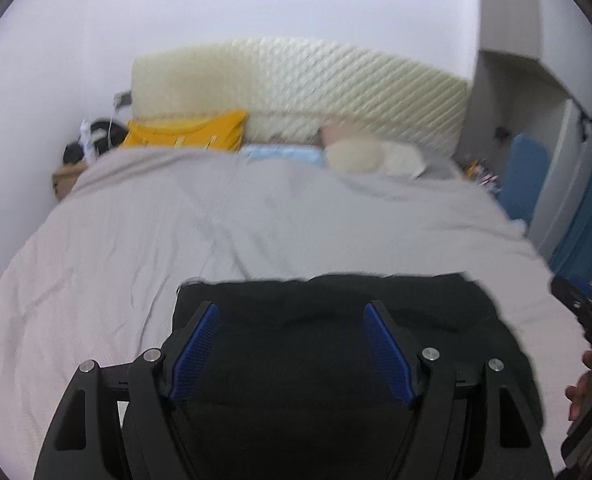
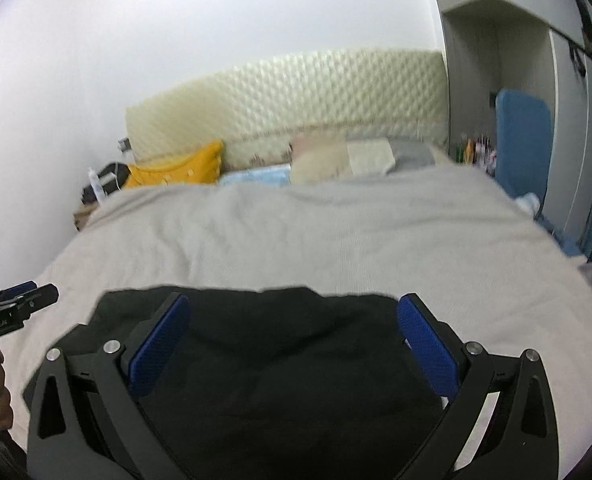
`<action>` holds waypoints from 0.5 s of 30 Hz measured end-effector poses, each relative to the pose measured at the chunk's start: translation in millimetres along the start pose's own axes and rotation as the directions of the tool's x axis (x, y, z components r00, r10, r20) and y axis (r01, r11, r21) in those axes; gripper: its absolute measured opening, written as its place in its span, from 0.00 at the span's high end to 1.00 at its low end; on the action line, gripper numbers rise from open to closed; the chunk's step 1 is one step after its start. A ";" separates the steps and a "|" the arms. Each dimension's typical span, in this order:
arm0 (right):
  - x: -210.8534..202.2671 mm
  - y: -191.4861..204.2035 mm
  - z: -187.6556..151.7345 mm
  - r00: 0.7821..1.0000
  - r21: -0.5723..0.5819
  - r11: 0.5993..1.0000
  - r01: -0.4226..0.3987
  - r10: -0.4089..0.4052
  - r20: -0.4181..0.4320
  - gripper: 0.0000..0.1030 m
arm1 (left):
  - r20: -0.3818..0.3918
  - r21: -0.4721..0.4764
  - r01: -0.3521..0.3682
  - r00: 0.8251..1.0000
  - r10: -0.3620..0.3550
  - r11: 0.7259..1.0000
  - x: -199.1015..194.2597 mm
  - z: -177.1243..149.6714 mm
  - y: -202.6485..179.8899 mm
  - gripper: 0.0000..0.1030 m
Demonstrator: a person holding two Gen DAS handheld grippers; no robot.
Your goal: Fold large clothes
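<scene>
Nearest, a black garment [image 1: 316, 344] lies folded on the near part of the bed [image 1: 135, 232]. The left tool [image 1: 291, 312] and right tool [image 2: 293, 304] hang over it, both spread wide and gripping nothing. Beyond stretches bare grey cover, then a yellow pillow [image 1: 187, 134], pale cushions [image 1: 372, 156] and the quilted headboard [image 1: 296, 84]. A blue chair [image 2: 522, 140] stands far right.

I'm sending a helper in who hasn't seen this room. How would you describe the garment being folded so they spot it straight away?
Start from the bed with the cream quilted headboard. On its pale grey cover, at the near end away from the pillows, lies the black garment. It is the only dark cloth there; the yellow pillow and the other pale bedding sit at the headboard.
</scene>
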State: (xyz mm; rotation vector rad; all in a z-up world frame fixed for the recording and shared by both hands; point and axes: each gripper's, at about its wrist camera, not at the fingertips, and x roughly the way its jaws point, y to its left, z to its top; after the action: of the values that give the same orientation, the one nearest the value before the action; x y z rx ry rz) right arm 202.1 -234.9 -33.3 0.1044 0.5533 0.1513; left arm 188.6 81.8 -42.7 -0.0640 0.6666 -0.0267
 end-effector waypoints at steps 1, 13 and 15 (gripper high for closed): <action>-14.7 4.0 4.5 1.000 -0.012 1.000 -0.016 0.016 0.021 0.00 | 0.029 -0.002 0.016 0.999 -0.016 1.000 -19.9 1.5 -5.4 0.28; -188.8 58.3 20.3 0.952 -0.094 0.991 -0.099 0.122 0.280 0.00 | 0.202 -0.035 0.189 0.963 -0.178 0.981 -176.2 -13.5 -35.3 0.28; -204.1 65.3 11.7 0.951 -0.107 0.988 -0.108 0.134 0.278 0.00 | 0.233 -0.011 0.148 0.962 -0.141 0.989 -200.2 -20.7 -41.9 0.28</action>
State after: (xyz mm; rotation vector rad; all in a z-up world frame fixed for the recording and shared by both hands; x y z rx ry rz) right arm 29.4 -206.2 90.8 0.0703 0.2517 0.2759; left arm 18.3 48.0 67.4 -0.1409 0.4271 -0.1483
